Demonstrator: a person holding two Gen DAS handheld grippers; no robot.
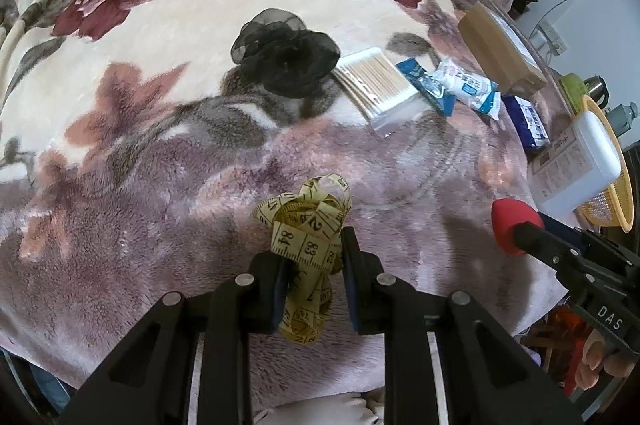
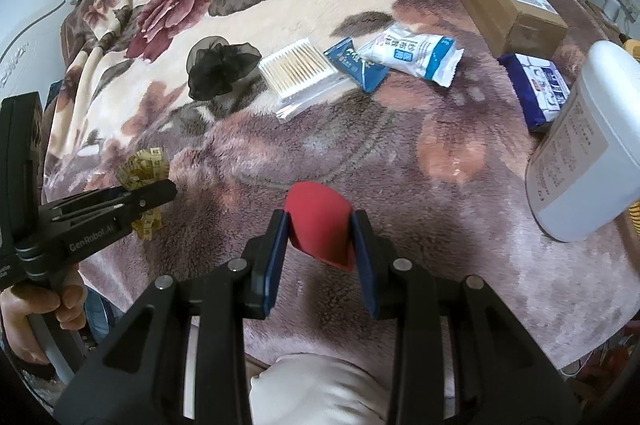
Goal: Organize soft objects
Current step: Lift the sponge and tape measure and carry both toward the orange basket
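Farthest left over the floral fleece blanket [image 2: 400,153], the left tongs [image 1: 312,265] are closed on a bunched yellow measuring tape [image 1: 308,225], pinched between the two pads, with loops spilling above and below the grip; the bundle is held above the mauve front part of the blanket. Beyond it, further back on the cream area, lies a black organza scrunchie [image 1: 284,61]. Just right of the scrunchie and touching its edge is a clear pack of wooden cotton swabs [image 1: 376,81], then a small blue sachet [image 1: 428,85] partly overlapped by a white-and-blue packet [image 1: 468,85]. Behind these sits a brown cardboard box [image 2: 508,1], and near it a dark blue tissue pack [image 2: 536,89]. The right tongs [image 2: 320,233] are closed partway on a red makeup sponge [image 2: 320,221], squeezed between the blue-lined pads and held above the blanket's front. At the far right a white plastic bottle [image 2: 584,153] lies tilted, resting in an orange mesh basket [image 1: 612,201] at the blanket's edge.
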